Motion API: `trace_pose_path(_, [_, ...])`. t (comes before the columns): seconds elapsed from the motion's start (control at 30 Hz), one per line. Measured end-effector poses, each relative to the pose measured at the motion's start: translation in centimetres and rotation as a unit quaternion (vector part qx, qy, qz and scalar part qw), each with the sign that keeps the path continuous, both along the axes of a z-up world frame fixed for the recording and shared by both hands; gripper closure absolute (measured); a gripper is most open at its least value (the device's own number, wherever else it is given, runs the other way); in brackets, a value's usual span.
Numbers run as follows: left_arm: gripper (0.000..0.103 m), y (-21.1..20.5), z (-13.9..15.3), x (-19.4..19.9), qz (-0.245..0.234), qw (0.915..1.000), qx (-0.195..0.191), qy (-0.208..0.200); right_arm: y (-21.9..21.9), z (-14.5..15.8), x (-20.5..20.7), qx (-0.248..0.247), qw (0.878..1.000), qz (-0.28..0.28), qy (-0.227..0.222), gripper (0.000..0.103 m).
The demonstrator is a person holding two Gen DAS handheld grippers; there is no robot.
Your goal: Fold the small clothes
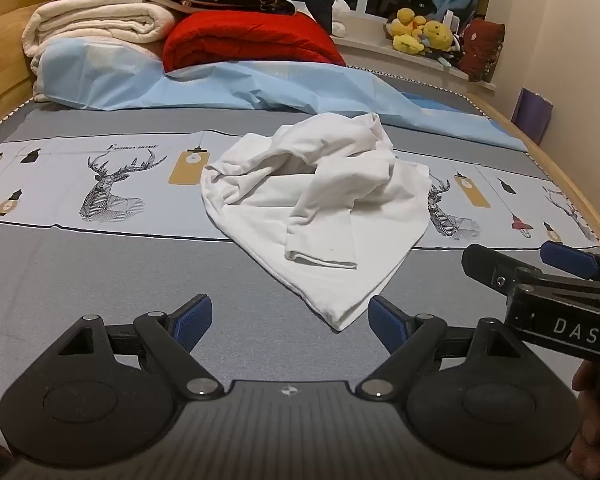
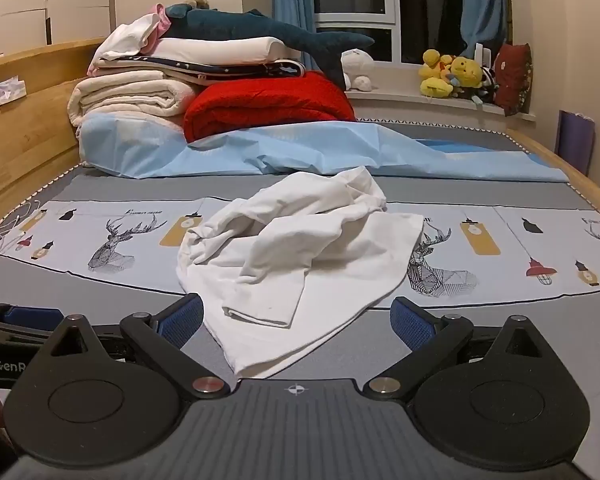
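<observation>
A wide bed under a grey sheet with a pale deer-print band [image 1: 100,264] carries everything. At its head, stacked folded blankets, cream and red [image 1: 236,40], sit behind a light-blue cover [image 1: 204,84]. A crumpled white cotton garment [image 1: 320,200] lies mid-bed on the band (its shape unreadable). Just before its near corner, the left gripper [image 1: 290,322] and right gripper [image 2: 296,322] gape wide, empty, touching nothing.
</observation>
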State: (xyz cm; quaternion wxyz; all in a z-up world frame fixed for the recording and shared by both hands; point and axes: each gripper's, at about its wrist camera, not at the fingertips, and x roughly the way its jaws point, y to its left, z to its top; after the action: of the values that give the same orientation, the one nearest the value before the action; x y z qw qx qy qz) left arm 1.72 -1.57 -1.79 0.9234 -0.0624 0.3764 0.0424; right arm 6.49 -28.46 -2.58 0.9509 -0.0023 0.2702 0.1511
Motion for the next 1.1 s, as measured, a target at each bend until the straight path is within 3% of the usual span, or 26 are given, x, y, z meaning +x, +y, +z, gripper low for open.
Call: trace_pose_path(1.1, [0.014, 0.78, 0.20, 0.00, 0.006, 1.0000, -0.006, 0.002, 0.43, -0.06, 0.24, -0.002, 1.000, -0.002, 0.002, 0.004])
